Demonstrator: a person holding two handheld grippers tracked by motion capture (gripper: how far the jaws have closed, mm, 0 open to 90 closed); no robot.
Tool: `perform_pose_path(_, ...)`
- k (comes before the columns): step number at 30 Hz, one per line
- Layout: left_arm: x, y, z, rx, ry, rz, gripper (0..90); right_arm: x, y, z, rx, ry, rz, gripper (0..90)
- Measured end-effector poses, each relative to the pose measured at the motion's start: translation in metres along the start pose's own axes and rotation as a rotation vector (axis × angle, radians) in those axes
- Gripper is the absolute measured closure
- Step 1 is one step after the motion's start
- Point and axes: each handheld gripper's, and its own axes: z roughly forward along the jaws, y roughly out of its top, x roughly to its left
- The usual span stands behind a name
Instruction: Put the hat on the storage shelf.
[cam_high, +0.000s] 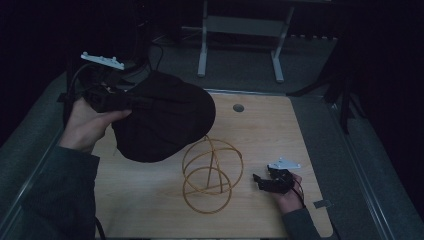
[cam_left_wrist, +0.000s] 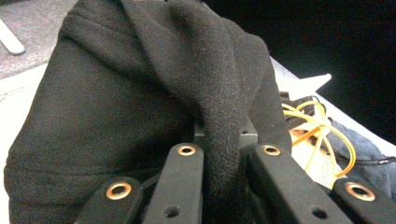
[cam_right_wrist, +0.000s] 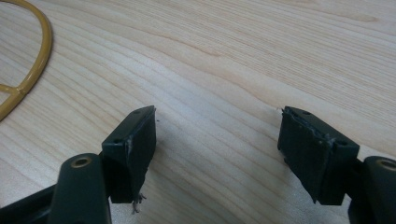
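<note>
A black cloth cap (cam_high: 165, 117) hangs above the left part of the wooden table (cam_high: 270, 130). My left gripper (cam_high: 131, 102) is shut on a fold of it; in the left gripper view the black fabric (cam_left_wrist: 219, 126) is pinched between the two jaws. A yellow wire frame of hoops (cam_high: 212, 175) stands on the table just right of the cap, and part of it (cam_left_wrist: 317, 135) shows past the fabric. My right gripper (cam_high: 257, 182) rests low near the table's right side, a short way right of the frame. Its jaws stand wide apart over bare wood (cam_right_wrist: 217, 121), holding nothing.
A yellow hoop edge (cam_right_wrist: 32, 60) curves at the left of the right gripper view. A round hole (cam_high: 238, 107) sits near the table's far edge. White table legs (cam_high: 202, 45) stand on the grey floor behind. A grey tag (cam_high: 322, 203) lies at the right edge.
</note>
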Motion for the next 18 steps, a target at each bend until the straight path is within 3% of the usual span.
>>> perform_pose_path(18, -0.009, 0.0101, -0.0091, -0.023, -0.023, 0.008, 85.1, -0.0001, 0.0002, 0.0003, 0.0, 0.0, -0.001, 27.6)
